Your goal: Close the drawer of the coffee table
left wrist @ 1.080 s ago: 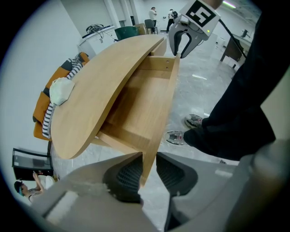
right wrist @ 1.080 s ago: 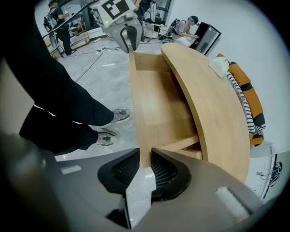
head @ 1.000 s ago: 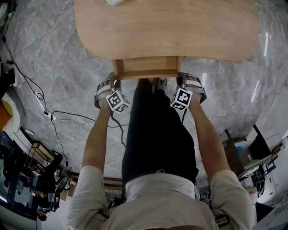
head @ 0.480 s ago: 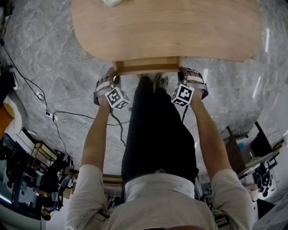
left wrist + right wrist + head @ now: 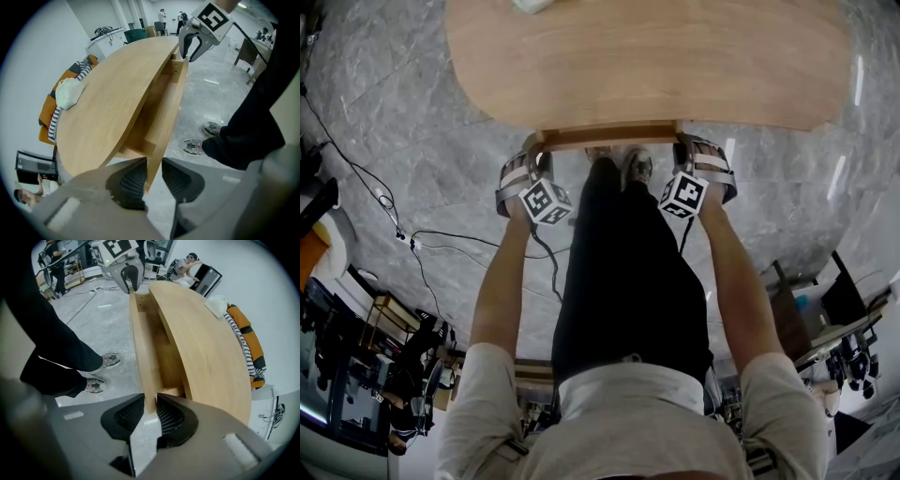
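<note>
At the bench [image 5: 675, 66] edge, our left gripper [image 5: 153, 172] and right gripper [image 5: 150, 411] clamped the drawer front [image 5: 609, 138]; we needed an even, level push.

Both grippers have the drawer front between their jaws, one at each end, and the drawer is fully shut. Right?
No, the drawer is not fully shut: the left gripper view shows it sticking out from under the tabletop. Otherwise right: the left gripper and right gripper each have the drawer front between their jaws, one at each end.
</note>
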`<state>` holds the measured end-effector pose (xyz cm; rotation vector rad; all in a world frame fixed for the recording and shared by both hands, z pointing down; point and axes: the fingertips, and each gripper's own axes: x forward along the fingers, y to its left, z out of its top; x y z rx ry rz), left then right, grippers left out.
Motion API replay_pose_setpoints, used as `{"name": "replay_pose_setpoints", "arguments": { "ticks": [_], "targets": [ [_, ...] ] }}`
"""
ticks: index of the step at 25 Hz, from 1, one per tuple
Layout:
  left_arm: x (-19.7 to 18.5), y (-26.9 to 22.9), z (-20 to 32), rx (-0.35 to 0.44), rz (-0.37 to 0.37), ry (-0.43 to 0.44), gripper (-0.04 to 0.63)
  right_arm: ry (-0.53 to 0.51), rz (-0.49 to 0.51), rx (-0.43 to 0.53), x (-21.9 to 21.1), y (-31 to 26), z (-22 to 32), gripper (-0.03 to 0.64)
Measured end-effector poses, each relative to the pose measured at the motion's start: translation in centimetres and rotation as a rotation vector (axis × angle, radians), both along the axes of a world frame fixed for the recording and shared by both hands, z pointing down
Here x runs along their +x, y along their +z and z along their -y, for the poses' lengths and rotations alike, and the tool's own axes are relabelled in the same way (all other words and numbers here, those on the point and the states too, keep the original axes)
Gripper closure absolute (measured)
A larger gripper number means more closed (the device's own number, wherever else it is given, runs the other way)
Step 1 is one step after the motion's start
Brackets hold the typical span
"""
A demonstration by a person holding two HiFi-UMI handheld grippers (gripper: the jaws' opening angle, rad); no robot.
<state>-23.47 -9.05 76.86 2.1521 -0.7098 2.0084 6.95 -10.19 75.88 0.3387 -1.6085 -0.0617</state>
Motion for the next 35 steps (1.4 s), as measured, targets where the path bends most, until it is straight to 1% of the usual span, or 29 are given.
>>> {"name": "replay_pose_setpoints", "arguments": {
  "ticks": [9,11,13,16,18,21,25,28,30,32,33,35],
  "targets": [
    [0.0,-0.2,1.2,0.05,-0.017,-0.028,0.468,0.021,0.007,0.073,-0.1,-0.2,1.8,0.522],
    [0.2,-0.3,1.5,0.072,-0.02,-0.045,0.466,0.042,0.007,0.098,0.1,-0.3,2.1,0.518],
    [0.2,-0.4,1.9,0.105,-0.016,-0.063,0.463,0.08,0.003,0.142,0.4,-0.5,2.7,0.511],
    [0.2,-0.5,2.5,0.149,-0.013,-0.11,0.46,0.171,-0.001,0.221,0.6,-0.7,3.3,0.499],
    [0.1,-0.5,2.7,0.162,-0.021,-0.172,0.451,0.251,0.005,0.249,0.7,-0.8,3.6,0.492],
    [0.0,-0.6,2.8,0.172,-0.027,-0.288,0.437,0.416,0.036,0.27,1.2,-1.0,3.8,0.482],
    [-0.6,-0.8,2.7,0.19,-0.017,-0.416,0.42,0.631,0.072,0.262,1.4,-1.0,3.7,0.479],
    [-0.8,-0.8,3.0,0.206,-0.012,-0.509,0.417,0.722,0.103,0.272,1.6,-1.0,4.2,0.479],
    [-1.0,-0.9,3.6,0.212,-0.017,-0.568,0.417,0.749,0.12,0.287,1.5,-1.0,4.8,0.479],
    [-1.2,-0.9,4.0,0.216,-0.021,-0.609,0.419,0.773,0.136,0.301,1.5,-1.1,5.2,0.479],
    [-1.2,-0.9,4.1,0.216,-0.026,-0.633,0.419,0.802,0.155,0.304,1.5,-1.0,5.3,0.479],
    [-1.2,-0.9,4.2,0.207,-0.048,-0.708,0.417,0.915,0.232,0.3,1.7,-0.9,5.5,0.477]
  ]
}}
